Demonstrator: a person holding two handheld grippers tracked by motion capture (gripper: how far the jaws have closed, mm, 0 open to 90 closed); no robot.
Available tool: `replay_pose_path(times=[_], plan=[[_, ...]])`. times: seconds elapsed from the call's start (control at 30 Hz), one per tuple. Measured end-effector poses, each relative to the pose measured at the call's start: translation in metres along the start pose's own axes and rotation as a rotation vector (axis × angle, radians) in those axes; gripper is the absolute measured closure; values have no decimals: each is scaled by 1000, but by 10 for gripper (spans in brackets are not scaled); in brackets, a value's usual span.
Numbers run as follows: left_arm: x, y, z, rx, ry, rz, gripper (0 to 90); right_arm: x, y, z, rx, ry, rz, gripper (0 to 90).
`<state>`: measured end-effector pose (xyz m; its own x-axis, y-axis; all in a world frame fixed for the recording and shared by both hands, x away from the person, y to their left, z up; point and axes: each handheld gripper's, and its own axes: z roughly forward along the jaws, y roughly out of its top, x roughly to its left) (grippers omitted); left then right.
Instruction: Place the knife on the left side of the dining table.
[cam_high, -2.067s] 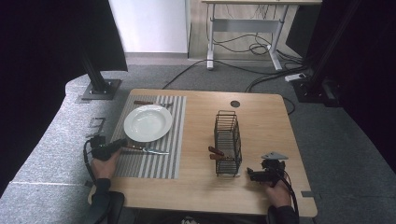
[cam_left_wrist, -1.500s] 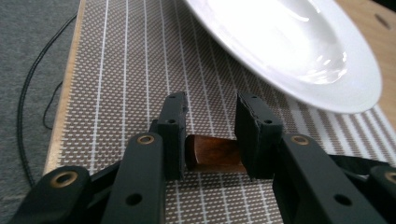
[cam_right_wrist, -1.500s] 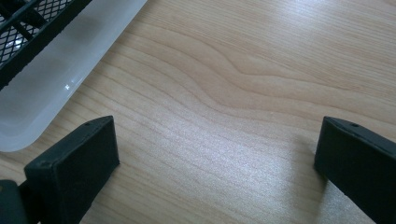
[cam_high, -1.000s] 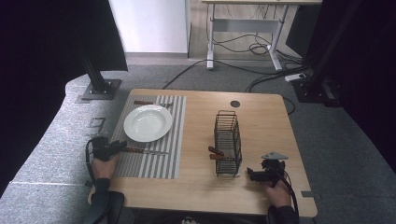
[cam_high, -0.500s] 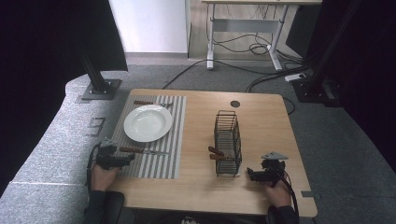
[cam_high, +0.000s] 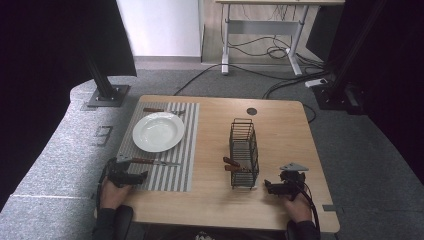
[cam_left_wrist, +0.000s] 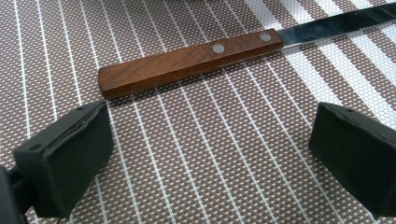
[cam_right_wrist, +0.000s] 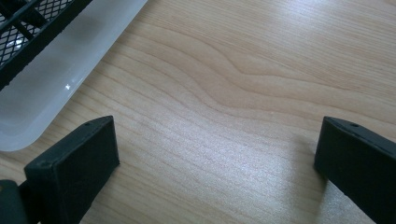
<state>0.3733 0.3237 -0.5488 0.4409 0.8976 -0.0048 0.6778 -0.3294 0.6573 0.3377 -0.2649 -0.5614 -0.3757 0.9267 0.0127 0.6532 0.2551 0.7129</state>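
The left gripper (cam_high: 141, 175) has just let go of a wooden-handled knife (cam_left_wrist: 196, 58) and drawn back toward the table's near edge; its jaws, which have just been opening, now stand wide with nothing between them. The knife lies flat on the striped placemat (cam_high: 177, 150) just ahead of those jaws, apart from them, its place beside the white plate (cam_high: 158, 131) apparently settled. Its brown handle carries two metal rivets; the dark blade runs off to the right. The right gripper (cam_high: 267, 186), also wide and empty, rests near the wire basket (cam_high: 243, 150).
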Motion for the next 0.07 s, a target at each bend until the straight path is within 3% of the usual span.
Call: replay_pose_path(times=[0.07], plan=[[0,0,0,0,0,0,0,0,0,0,0,0,0,0]])
